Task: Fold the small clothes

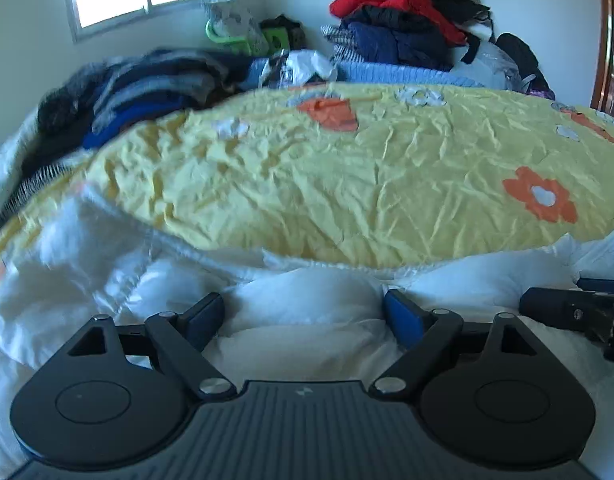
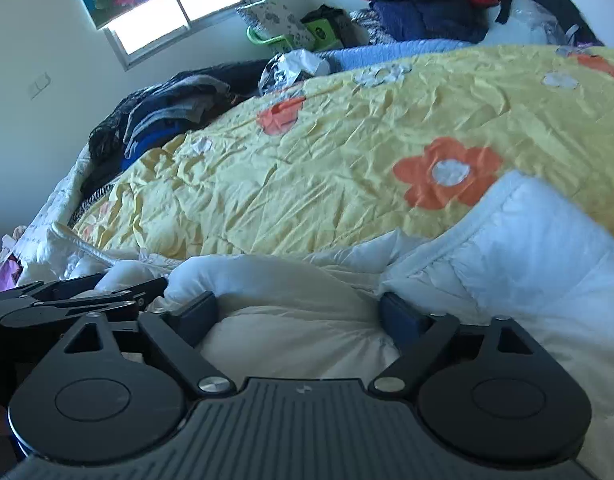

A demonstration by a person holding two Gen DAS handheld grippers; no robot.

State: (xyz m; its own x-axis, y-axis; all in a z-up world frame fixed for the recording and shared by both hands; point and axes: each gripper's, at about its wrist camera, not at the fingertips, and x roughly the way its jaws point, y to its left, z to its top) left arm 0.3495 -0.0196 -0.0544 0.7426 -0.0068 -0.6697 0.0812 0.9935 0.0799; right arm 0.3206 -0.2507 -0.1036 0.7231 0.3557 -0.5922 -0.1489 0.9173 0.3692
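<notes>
You hold the left gripper (image 1: 305,318) and right gripper (image 2: 299,316) side by side, jaws apart and unclamped, over the puffy white padded garment (image 1: 307,340), seemingly to pinch one edge.

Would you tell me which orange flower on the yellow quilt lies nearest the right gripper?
The large orange flower with the white centre, beside the white padded garment; the other orange flowers sit farther up the quilt.

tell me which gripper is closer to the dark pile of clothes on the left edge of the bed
Left. The left gripper sits on the pile's side of the white garment; the right gripper is beside it, further from the dark pile of clothes. Both are well short of it.
</notes>
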